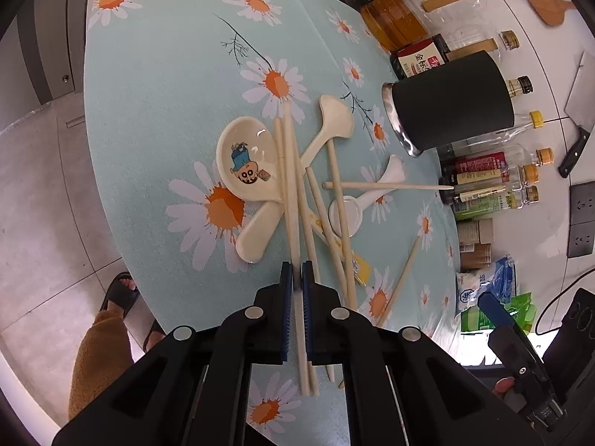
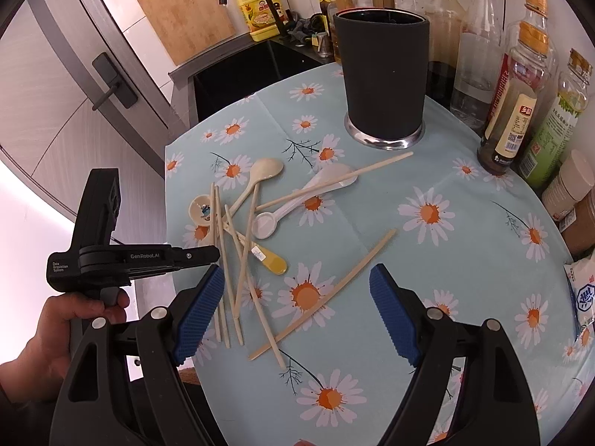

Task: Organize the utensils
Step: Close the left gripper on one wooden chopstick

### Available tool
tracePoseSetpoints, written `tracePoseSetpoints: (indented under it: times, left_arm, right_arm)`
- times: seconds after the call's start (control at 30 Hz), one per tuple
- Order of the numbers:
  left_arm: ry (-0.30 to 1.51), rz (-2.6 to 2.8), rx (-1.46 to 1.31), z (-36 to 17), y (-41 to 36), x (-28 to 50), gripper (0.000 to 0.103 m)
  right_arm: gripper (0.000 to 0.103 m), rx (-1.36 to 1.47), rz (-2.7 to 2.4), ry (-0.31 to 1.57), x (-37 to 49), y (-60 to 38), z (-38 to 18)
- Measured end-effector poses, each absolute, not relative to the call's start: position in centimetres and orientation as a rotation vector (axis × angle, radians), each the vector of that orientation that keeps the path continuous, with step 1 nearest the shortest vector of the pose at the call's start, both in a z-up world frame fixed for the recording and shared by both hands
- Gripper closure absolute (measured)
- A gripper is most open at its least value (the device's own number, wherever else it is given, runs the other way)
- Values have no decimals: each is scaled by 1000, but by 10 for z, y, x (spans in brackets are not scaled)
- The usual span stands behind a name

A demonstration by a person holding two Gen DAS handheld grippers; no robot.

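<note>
Several pale chopsticks point(image 1: 336, 200) and cream and white spoons lie in a loose pile on the daisy tablecloth point(image 1: 148, 93). A cartoon-printed spoon point(image 1: 245, 163) lies at the pile's left. My left gripper point(image 1: 296, 278) is shut on a pair of chopsticks point(image 1: 292, 193) at the pile's near edge. A black utensil holder point(image 1: 450, 106) stands at the right; it also shows in the right wrist view point(image 2: 385, 78). My right gripper point(image 2: 295, 297) is open and empty above a lone chopstick point(image 2: 327, 293). The left gripper point(image 2: 208, 254) shows there at the pile's left.
Sauce and oil bottles point(image 2: 513, 104) line the table's back and right edge behind the holder. A sink point(image 2: 253, 70), tap and cutting board point(image 2: 186, 15) lie beyond the table. Snack bags point(image 1: 491, 290) sit at the right. The person's slippered feet point(image 1: 122, 293) are beside the table.
</note>
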State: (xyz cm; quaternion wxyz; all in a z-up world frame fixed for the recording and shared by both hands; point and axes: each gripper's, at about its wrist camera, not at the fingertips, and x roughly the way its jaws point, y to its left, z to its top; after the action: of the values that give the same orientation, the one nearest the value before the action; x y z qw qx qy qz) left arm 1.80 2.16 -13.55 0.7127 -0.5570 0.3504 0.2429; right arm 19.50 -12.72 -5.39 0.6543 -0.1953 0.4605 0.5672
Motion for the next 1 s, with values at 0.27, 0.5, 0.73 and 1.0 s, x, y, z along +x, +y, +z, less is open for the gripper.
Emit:
tracePoseSetpoints:
  times: [0.27, 0.5, 0.73, 1.0]
  left_arm:
    - [756, 530, -1244, -134, 23, 16, 99]
    - [728, 511, -1242, -128, 21, 15, 99]
    - [717, 491, -1241, -127, 20, 19, 99]
    - [731, 478, -1292, -138, 19, 25, 99]
  right_arm:
    - [23, -456, 1294, 1041, 190, -124, -53]
    - [23, -463, 1294, 1044, 188, -123, -52]
    - [23, -470, 1298, 1043, 186, -122, -53]
    - [23, -474, 1290, 1049, 187, -125, -53]
